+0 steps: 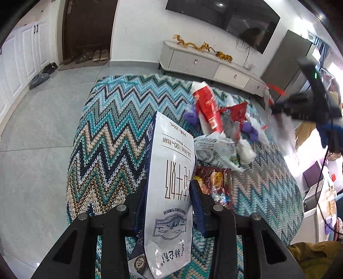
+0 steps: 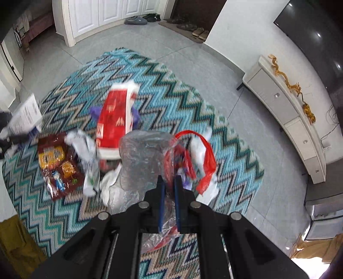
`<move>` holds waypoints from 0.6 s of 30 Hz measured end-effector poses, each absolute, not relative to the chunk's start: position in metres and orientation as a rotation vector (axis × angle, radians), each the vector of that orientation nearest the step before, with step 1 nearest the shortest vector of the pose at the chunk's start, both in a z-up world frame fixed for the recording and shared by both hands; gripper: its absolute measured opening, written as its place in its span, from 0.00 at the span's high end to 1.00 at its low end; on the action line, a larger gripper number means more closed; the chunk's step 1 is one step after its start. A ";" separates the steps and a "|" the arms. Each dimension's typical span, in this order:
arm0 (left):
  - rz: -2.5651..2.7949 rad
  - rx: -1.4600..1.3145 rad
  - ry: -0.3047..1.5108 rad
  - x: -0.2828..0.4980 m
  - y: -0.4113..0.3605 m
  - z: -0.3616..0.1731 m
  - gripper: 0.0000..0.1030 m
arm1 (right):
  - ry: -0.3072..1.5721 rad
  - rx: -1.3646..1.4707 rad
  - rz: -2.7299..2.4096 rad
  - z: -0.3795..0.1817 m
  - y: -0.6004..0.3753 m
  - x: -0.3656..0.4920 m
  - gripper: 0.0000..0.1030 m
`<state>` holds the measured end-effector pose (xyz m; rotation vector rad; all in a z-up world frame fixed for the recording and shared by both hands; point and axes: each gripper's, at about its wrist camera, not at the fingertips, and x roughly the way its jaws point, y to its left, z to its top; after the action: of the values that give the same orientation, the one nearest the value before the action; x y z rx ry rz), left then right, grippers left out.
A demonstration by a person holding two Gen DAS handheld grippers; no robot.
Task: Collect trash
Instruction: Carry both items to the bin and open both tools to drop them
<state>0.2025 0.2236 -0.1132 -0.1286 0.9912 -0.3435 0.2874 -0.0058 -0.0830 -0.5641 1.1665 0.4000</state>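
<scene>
My left gripper (image 1: 169,188) is shut on a white milk carton (image 1: 169,184) with blue sides, held above the zigzag rug (image 1: 111,133). My right gripper (image 2: 169,182) is shut on a clear plastic bag with red handles (image 2: 150,154), held above the rug (image 2: 193,103). Trash lies in a pile on the rug: a red and white wrapper (image 1: 208,107) (image 2: 115,120), a crumpled white printed wrapper (image 1: 216,150) (image 2: 85,148), a dark red snack bag (image 1: 214,182) (image 2: 57,163), and purple scraps (image 1: 190,115). The right gripper shows blurred at the right of the left wrist view (image 1: 304,105).
The rug lies on a grey tiled floor (image 1: 38,128). A white TV cabinet (image 1: 212,64) (image 2: 289,111) stands by the wall under a TV (image 1: 231,19). Shoes and slippers (image 1: 100,55) lie near a dark door. White cupboards (image 2: 107,12) stand beyond.
</scene>
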 end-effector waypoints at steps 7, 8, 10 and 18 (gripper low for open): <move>-0.385 -0.124 0.955 0.190 0.198 -0.092 0.65 | 1.195 -0.520 0.427 -0.106 -0.035 0.243 0.93; -0.395 -0.120 0.956 0.189 0.191 -0.091 0.65 | 1.198 -0.517 0.431 -0.109 -0.039 0.237 0.93; -0.405 -0.124 0.958 0.187 0.183 -0.090 0.65 | 1.200 -0.507 0.439 -0.114 -0.045 0.224 0.93; -0.458 -0.130 1.029 0.179 0.141 -0.107 0.65 | 1.208 -0.464 0.484 -0.134 -0.065 0.184 0.93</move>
<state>0.1786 0.1410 -0.1074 -0.1296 1.0292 -0.4576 0.1835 -0.0646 -0.1340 -0.4640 1.2077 0.4845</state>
